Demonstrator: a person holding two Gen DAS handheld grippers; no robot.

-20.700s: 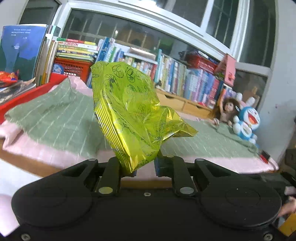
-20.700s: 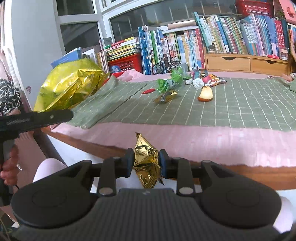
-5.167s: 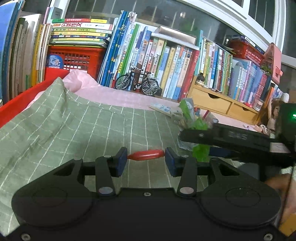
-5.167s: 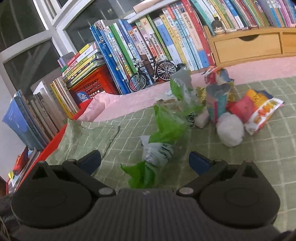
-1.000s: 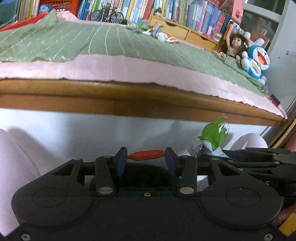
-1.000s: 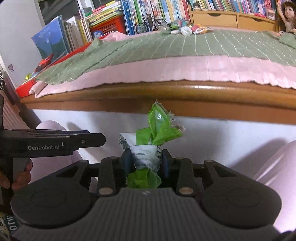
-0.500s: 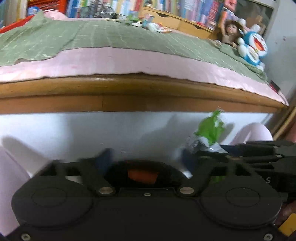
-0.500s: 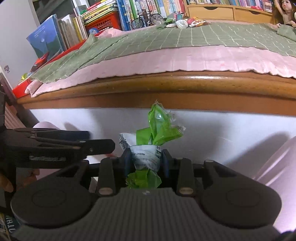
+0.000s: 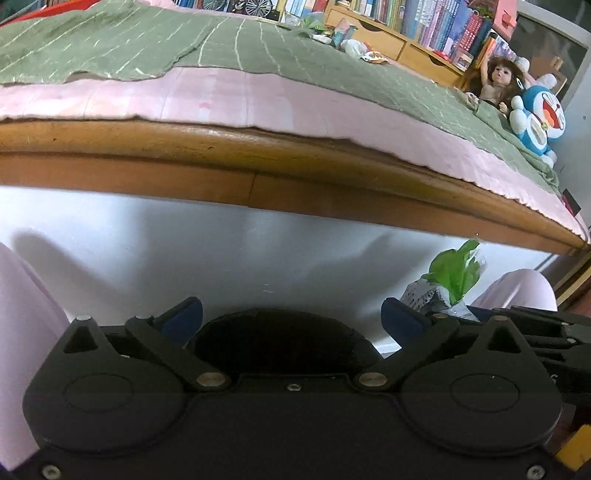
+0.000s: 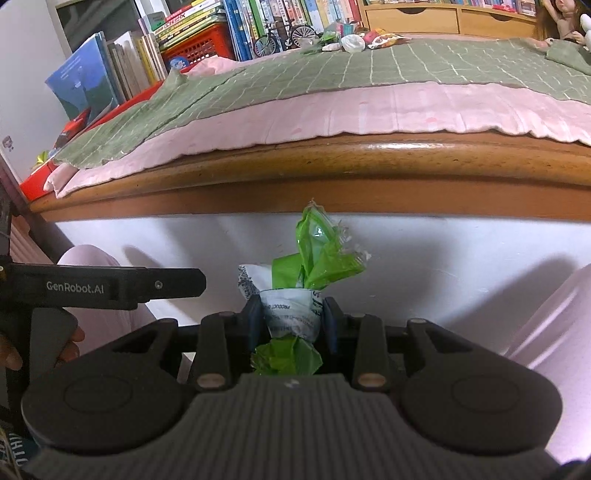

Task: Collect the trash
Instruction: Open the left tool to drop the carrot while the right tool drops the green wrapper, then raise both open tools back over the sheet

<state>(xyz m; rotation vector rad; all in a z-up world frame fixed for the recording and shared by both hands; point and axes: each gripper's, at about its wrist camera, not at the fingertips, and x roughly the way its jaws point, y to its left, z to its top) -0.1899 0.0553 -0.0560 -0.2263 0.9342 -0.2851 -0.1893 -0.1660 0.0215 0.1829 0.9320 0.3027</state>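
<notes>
Left gripper (image 9: pixel 291 317): fingers opening, blue pads spread far apart, nothing between them. Just behind and below the gap, a dark round opening (image 9: pixel 280 339), seemingly the mouth of a bin; inside too black to tell any contents.

Right gripper (image 10: pixel 291 321): fingers close together, clamped on a green wrapper (image 10: pixel 317 254). White printed middle of the wrapper pinched between the pads, crumpled green ends sticking out ahead of the fingertips and back toward the gripper body. From the left wrist view, the same wrapper just right of the right-hand fingertip.

Straight ahead of both pairs of fingers, the white side panel and wooden rail of a bed (image 10: pixel 369 158). Above the rail, a pink sheet (image 10: pixel 369 107), then a green checked blanket (image 10: pixel 295 77).

Well beyond the fingertips, at the far side of the blanket, a small trash pile (image 10: pixel 351 40): a white ball, a red and yellow snack packet, green scraps.

Behind the pile, a wooden drawer unit (image 10: pixel 410 18), drawers closed, books in a row on top. Far left of the right fingers, a red basket (image 10: pixel 195 40) under a stack of books; contents not clear.

Left and right of the fingers, knees (image 9: pixel 524 284) in pale pink. Far right of the left fingers, a doll (image 9: pixel 495 81) and a blue plush toy (image 9: pixel 539 122) on the blanket.
</notes>
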